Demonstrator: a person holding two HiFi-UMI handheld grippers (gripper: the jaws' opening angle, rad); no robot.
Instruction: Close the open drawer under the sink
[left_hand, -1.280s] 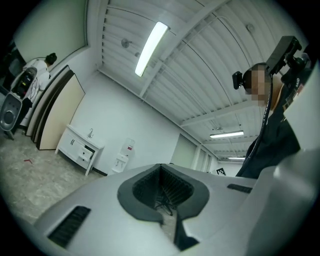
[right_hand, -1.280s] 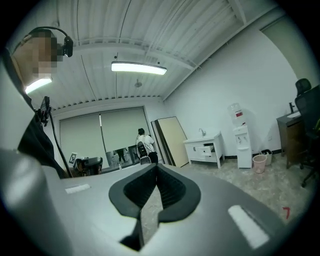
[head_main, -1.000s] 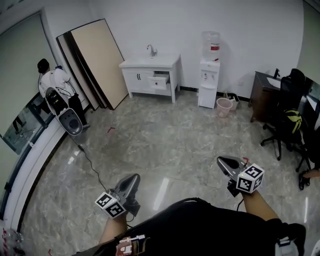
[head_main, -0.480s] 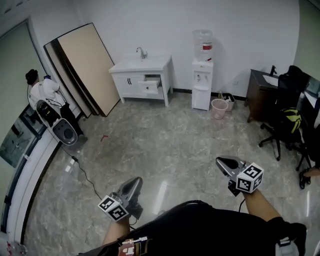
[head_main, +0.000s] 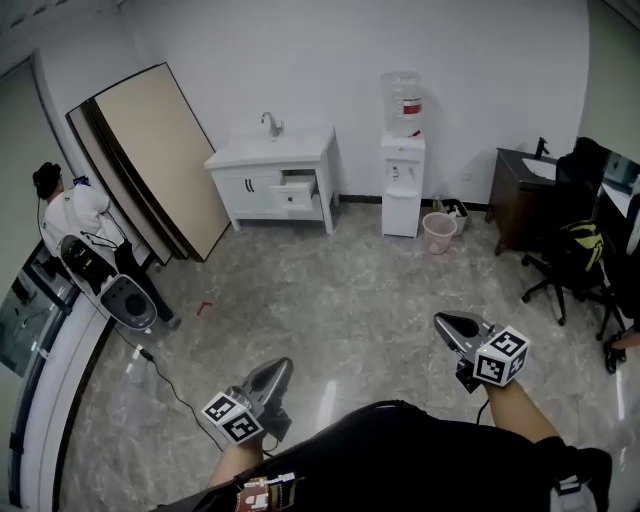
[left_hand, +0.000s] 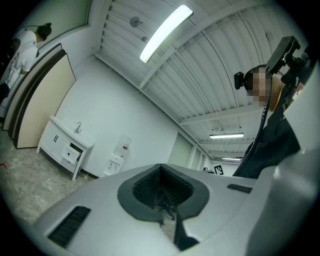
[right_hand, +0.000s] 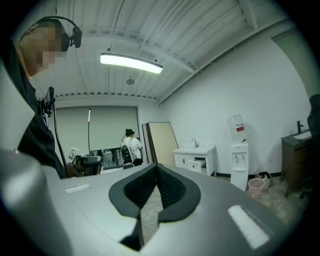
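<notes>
Standing well apart from the sink (head_main: 268, 150) at 11 o'clock, the person carries the left gripper (head_main: 280, 368) and right gripper (head_main: 445, 322) low, both pressed together and empty, likely just for walking; the drawer (head_main: 296, 197) beneath juts open, untouched.

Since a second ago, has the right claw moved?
Yes. In the head view the grey right claw sits nearer the round pink waste bin than before: it advanced toward the white back wall.
</notes>
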